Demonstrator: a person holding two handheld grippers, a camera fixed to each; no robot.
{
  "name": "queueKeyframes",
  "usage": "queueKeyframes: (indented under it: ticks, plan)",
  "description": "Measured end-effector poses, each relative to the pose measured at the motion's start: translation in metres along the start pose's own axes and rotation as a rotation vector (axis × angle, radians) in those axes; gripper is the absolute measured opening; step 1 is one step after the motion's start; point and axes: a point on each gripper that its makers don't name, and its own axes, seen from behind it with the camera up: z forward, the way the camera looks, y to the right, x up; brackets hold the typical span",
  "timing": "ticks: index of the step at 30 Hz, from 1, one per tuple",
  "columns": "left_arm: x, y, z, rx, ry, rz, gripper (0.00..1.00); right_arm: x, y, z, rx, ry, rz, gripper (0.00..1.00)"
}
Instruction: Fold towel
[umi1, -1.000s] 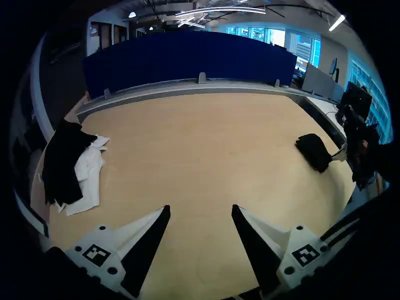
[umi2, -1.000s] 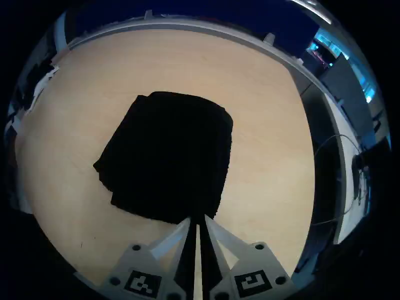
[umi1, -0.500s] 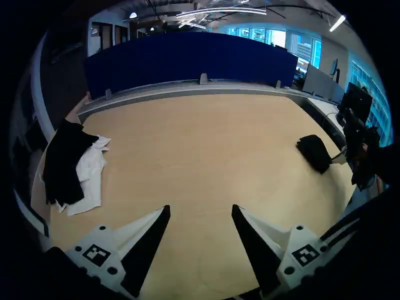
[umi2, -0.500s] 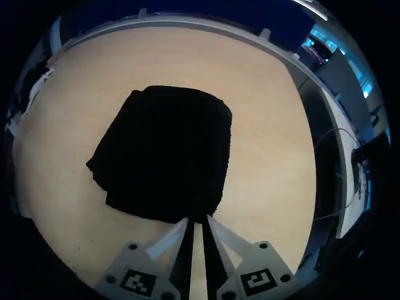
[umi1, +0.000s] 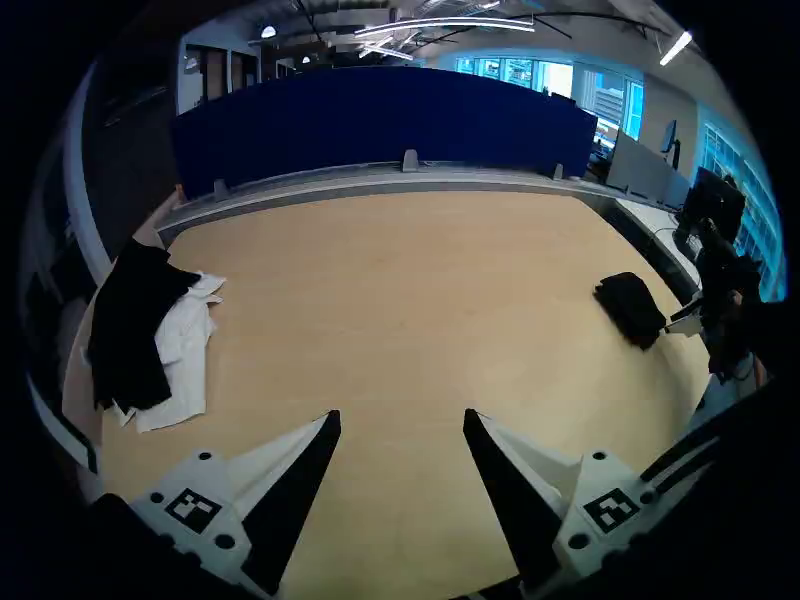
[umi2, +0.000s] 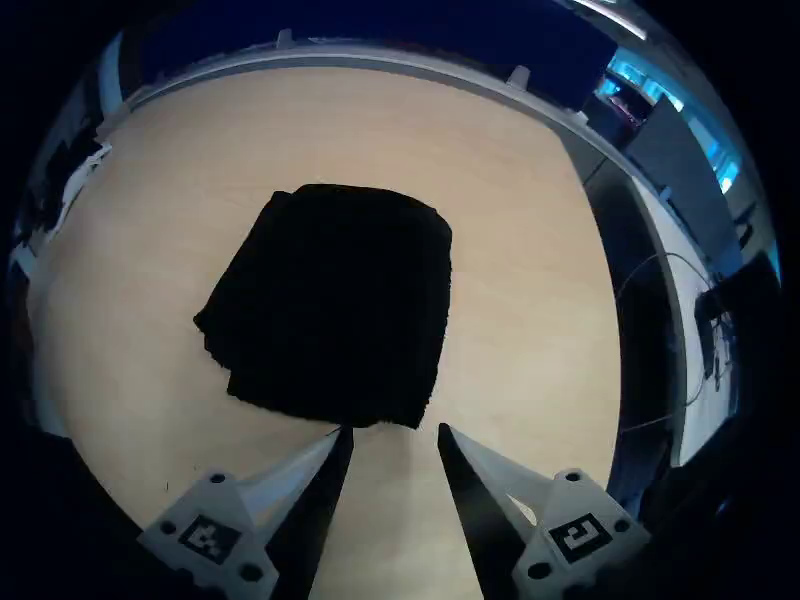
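Opened since half a second ago, my right tool (umi2: 392, 430) was pinched almost shut with its tips at the near edge of the towel (umi2: 330, 300). Now its fingers stand moderately apart, hold nothing, and the towel's near edge lies just beyond the tips without touching them. My left tool (umi1: 400, 412) has not changed: it is spread wide, empty, and hovers over bare counter (umi1: 400, 270), well apart from the towel.

The towel is black and lies flat on the right side of the counter, near its right edge, as a compact, roughly square packet. It looks to me already folded, so little or nothing of the task may be left. At the far left of the counter a heap (umi1: 145, 335) of black and white cloth lies loose.

I judge the towel soft, light and limp, with a nappy surface that my fingers should grip without slipping, and nothing in it to break. The risk is the layers. If I pinch just the top one, the packet will peel open, and if I lift it by one point, it will sag and lose its shape. I would take it at a corner or along the near folded edge, with one finger slid under the whole stack and the other on top. For another fold, I would use both tools on the two near corners.
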Motion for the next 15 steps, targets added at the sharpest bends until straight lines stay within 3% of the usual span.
queueKeyframes:
  ticks: [2,3,8,10,15]
  plan:
    - [0.001,0.001,0.000,-0.003,0.002,0.000,0.91,0.000,-0.001,-0.002,-0.004,0.007,0.006,0.86]
    - [0.001,0.001,0.000,-0.004,0.004,0.001,0.91,0.000,-0.002,-0.003,-0.005,0.010,0.010,0.89]
    - [0.002,0.000,-0.002,-0.006,0.008,0.001,0.91,0.002,-0.004,-0.009,-0.005,0.027,0.027,0.92]
    - [0.002,-0.001,-0.003,-0.007,0.009,0.000,0.91,0.005,-0.005,-0.011,-0.009,0.040,0.036,0.99]
    - [0.003,-0.004,-0.005,-0.007,0.014,-0.003,0.91,0.012,-0.009,-0.018,-0.016,0.079,0.064,1.00]
